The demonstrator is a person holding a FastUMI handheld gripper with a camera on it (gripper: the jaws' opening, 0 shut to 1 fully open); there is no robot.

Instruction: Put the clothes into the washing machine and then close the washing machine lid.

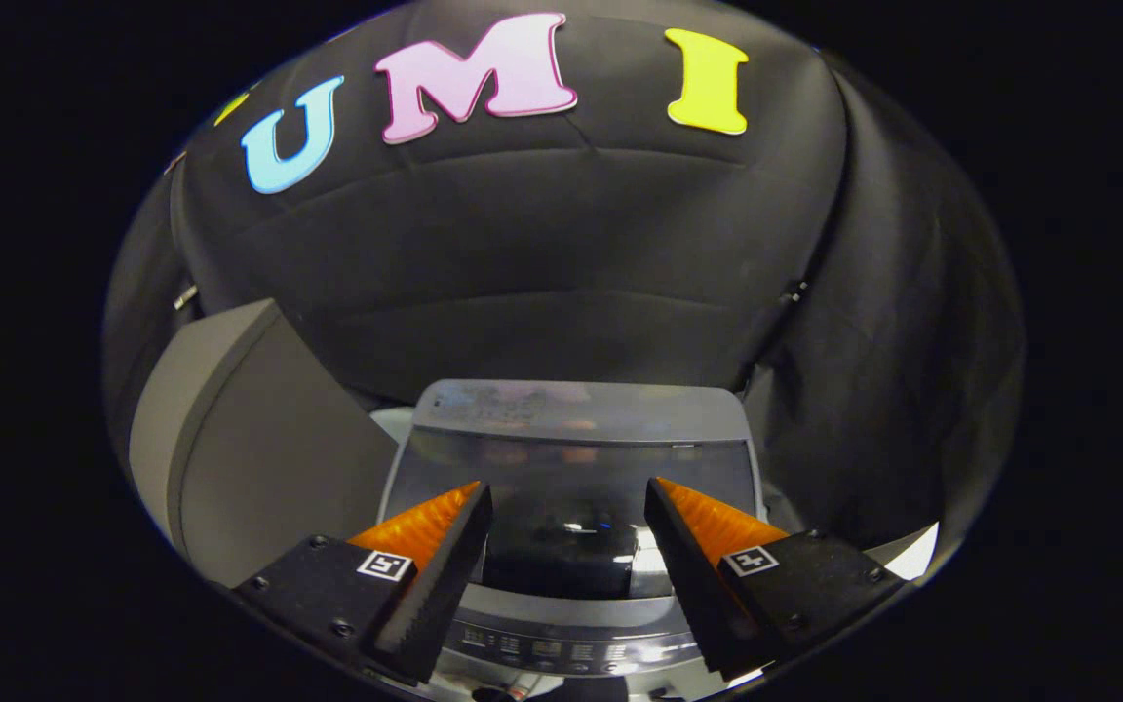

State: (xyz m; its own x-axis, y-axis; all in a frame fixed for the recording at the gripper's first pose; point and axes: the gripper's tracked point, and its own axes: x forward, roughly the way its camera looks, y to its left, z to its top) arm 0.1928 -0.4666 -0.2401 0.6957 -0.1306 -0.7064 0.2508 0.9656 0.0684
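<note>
While above the washing machine [571, 487]: tongs [568, 497] wide open, holding nothing.

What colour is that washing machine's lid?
The washing machine's dark, glossy tinted lid has a silver-grey frame, seen in the gripper view just beyond the open hand-held gripper.

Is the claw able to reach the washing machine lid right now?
Probably yes. The claw is open and holds nothing, and the washing machine lid lies flat just ahead of its fingers, with nothing between them. The lid looks already closed.
</note>
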